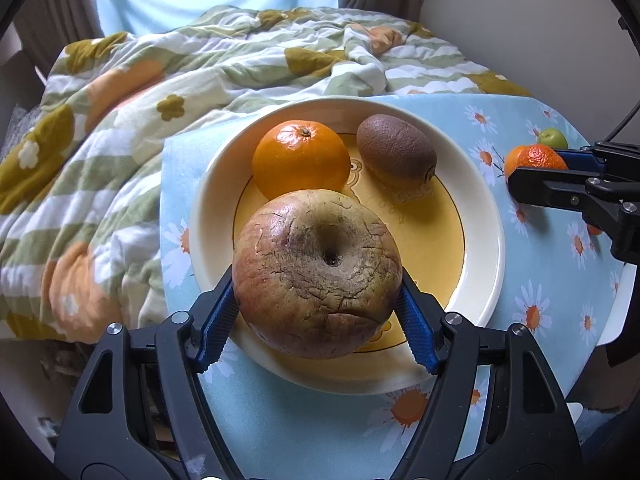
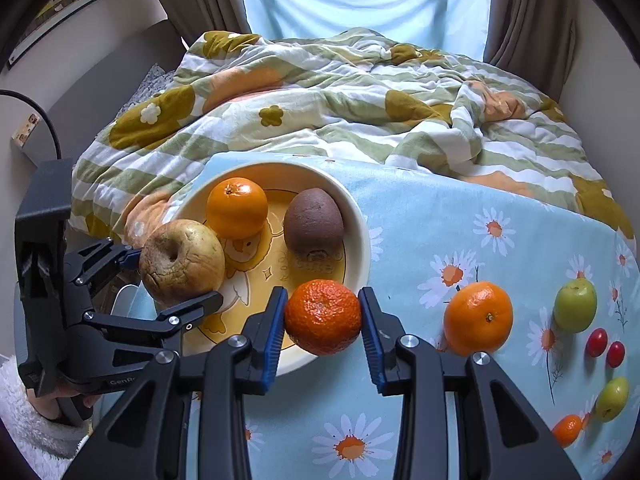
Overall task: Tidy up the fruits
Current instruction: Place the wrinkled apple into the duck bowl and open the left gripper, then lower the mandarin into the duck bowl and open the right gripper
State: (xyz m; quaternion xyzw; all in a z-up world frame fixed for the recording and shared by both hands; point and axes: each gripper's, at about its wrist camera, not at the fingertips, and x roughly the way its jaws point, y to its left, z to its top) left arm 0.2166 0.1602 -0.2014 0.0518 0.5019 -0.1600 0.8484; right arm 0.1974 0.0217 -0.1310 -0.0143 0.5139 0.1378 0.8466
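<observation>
A wrinkled apple [image 1: 317,274] is clamped between the left gripper [image 1: 316,316] fingers over the plate [image 1: 486,216]; a tangerine [image 2: 323,317] is gripped between the right gripper [image 2: 323,320] fingers at the rim. If released carelessly, the orange [image 1: 301,159] ahead could be knocked out.

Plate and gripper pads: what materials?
Plate: likely glazed ceramic, its cream rim glossy, printed yellow centre. Left gripper pads: probably ribbed blue rubber or plastic, with fine ridges, matte, on black plastic-looking fingers.
</observation>
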